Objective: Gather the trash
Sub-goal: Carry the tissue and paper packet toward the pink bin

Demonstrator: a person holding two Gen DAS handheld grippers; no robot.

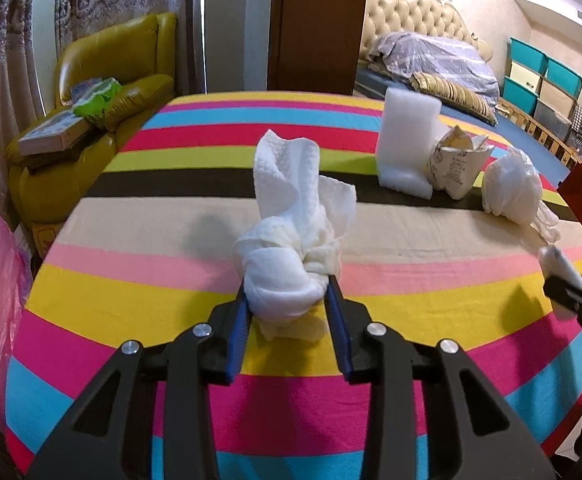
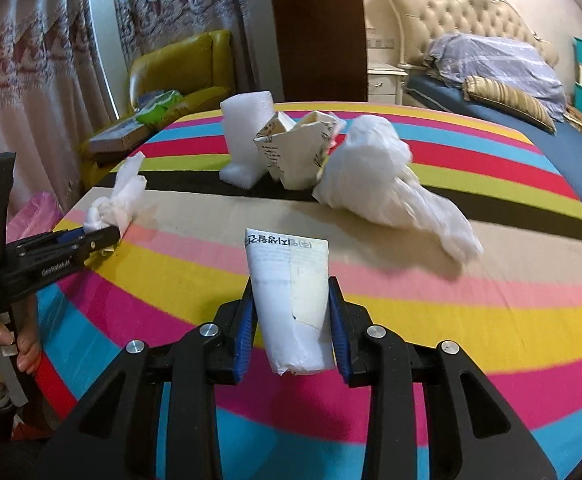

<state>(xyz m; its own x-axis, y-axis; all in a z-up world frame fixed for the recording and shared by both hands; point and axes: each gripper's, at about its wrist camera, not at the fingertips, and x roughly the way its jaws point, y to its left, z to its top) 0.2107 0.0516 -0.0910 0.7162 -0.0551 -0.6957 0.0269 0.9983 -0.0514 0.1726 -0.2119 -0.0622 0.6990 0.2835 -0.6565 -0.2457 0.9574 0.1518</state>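
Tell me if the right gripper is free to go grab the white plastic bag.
Probably not yet. The right gripper is already shut on a white packet, so it has no room for the plastic bag. The striped cloth between them looks bare, so the path itself seems free.

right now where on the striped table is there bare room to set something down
The near stripes, from the beige band back toward both grippers, are bare. It is crowded on the dark stripe: foam block, crumpled paper box and white plastic bag bunch together.

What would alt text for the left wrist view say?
The left gripper clamps a knotted white paper towel above a striped tablecloth. Behind sit a foam block, crumpled paper cup and white plastic bag.
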